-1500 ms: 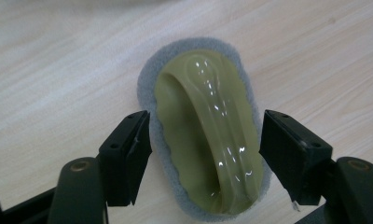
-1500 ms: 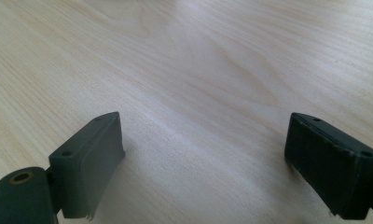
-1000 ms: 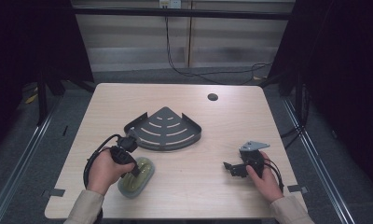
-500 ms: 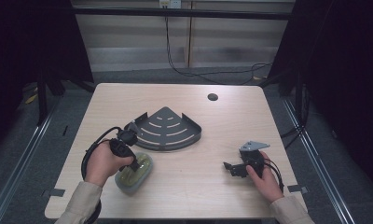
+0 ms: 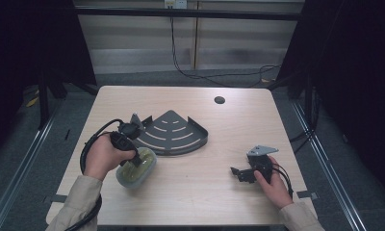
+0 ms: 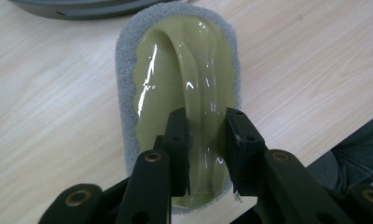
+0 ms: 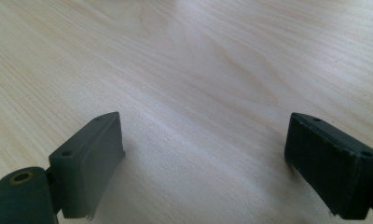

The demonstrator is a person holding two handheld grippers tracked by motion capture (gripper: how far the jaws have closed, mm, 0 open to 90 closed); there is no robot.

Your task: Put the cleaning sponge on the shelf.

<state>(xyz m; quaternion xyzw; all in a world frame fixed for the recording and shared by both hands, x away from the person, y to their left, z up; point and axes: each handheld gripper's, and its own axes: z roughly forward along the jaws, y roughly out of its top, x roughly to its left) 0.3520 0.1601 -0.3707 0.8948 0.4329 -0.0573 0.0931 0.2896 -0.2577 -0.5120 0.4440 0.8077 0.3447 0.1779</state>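
An oval scrubber [image 6: 175,60] has a glossy olive-green top with a raised handle ridge and a grey sponge pad around it. My left gripper [image 6: 207,140] is shut on that ridge near the scrubber's near end. In the high view the scrubber [image 5: 136,169] hangs tilted under my left gripper [image 5: 133,156], just in front of a black corner shelf [image 5: 173,132]. At the table's right front, my right gripper [image 5: 239,174] rests low, and its jaws stand wide apart over bare wood [image 7: 203,158].
The black corner shelf's rim [image 6: 82,7] lies just beyond the scrubber. A dark round hole [image 5: 219,100] sits at the back of the wooden table [image 5: 205,202]. Cables trail from both grippers. Dark floor surrounds the table.
My left hand has risen and moved toward the corner shelf, carrying the scrubber with it. The right hand has stayed put.
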